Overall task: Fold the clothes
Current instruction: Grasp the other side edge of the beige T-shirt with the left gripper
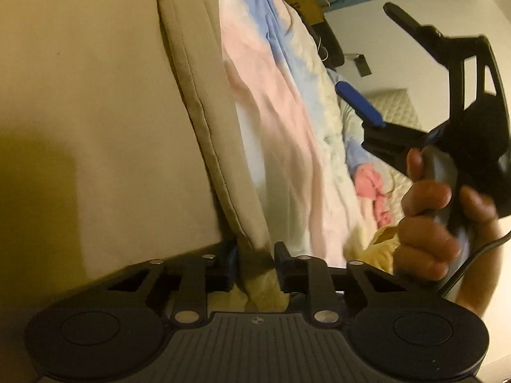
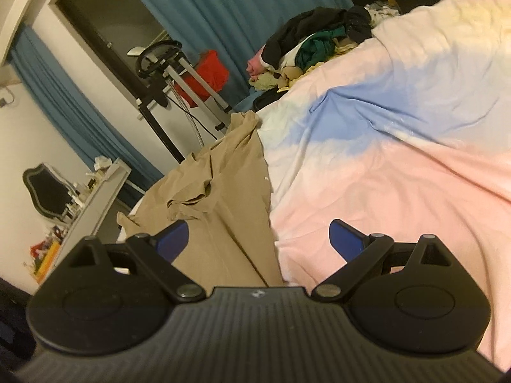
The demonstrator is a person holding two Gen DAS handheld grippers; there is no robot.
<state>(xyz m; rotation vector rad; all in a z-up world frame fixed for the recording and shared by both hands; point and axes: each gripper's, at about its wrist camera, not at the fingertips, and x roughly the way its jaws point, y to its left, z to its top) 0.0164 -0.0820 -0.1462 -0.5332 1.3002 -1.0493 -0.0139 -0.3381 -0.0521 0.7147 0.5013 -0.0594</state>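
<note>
My left gripper (image 1: 255, 263) is clamped on the hemmed edge of the tan garment (image 1: 95, 95); in the left wrist view the fabric is bunched between the two jaws, pads pressing on it. The garment lies on the bed, spread over the pastel duvet (image 1: 271, 127), one seamed edge running away from the jaws.

My right gripper (image 2: 258, 239) stands open, jaws wide apart, nothing between them. In the right wrist view it hovers above the near end of the tan garment (image 2: 223, 191), one blue pad (image 2: 174, 239) over the cloth, the other over the pink part of the duvet (image 2: 399, 159). My right hand (image 1: 437, 223) is visible on its handle in the left wrist view.

Step in hand, as I judge it: one edge secured, second grasp not yet taken.

Risks noted:
- Left grip is on bunched material at the hem; a pull could slip the cloth out or drag only one layer.
- Right jaws straddle the garment's border with the duvet; closing here could pinch the bedding together with the garment.
- The far part of the garment is rumpled and hangs near the bed's edge; lifting unevenly could fix creases into the fold or let it slide off.
- A pile of clothes (image 2: 319, 38) lies well apart, no interference expected
</note>
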